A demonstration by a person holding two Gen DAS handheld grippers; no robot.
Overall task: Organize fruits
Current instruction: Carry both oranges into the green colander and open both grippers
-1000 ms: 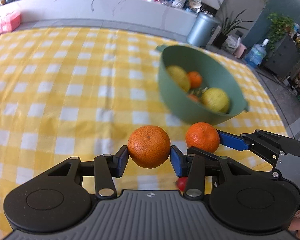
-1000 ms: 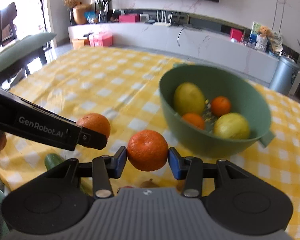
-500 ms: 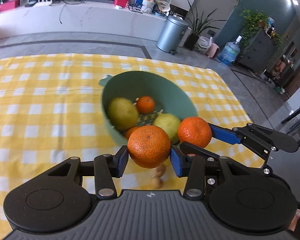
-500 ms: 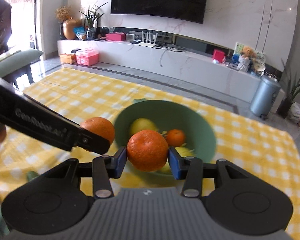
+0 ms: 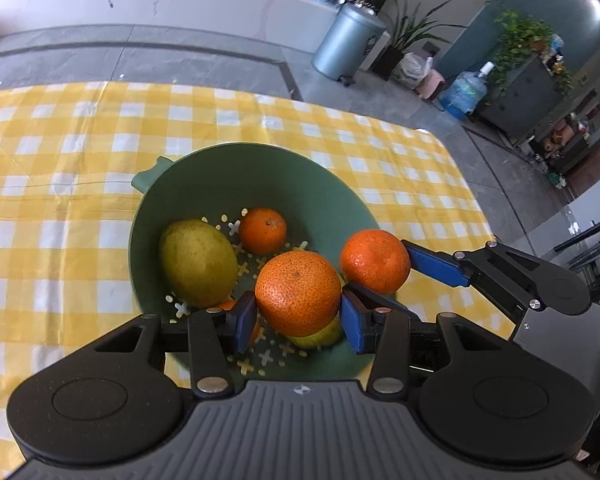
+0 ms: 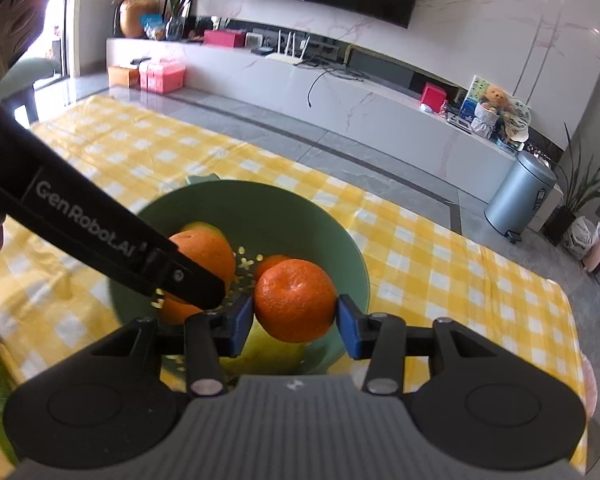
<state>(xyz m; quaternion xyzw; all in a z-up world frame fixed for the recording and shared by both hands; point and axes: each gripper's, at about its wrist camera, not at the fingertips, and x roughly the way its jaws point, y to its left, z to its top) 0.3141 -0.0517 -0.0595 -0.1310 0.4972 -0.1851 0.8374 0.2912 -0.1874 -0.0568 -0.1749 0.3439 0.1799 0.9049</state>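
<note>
Both fingers pinching glossy, pitted orange tangerines (image 5: 298,293) (image 6: 295,300), green bowl (image 5: 260,172) beneath

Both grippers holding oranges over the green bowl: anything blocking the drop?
Nothing visible. The left gripper and right gripper each hold an orange above the green bowl; only fruit already inside lies below.

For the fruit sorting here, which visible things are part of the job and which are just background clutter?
Part of the job:
- left gripper, shut on an orange
- right gripper, shut on a second orange
- green bowl with a yellow-green fruit and a small orange inside

Just lying about:
- grey bin
- pink box
- water jug
</note>
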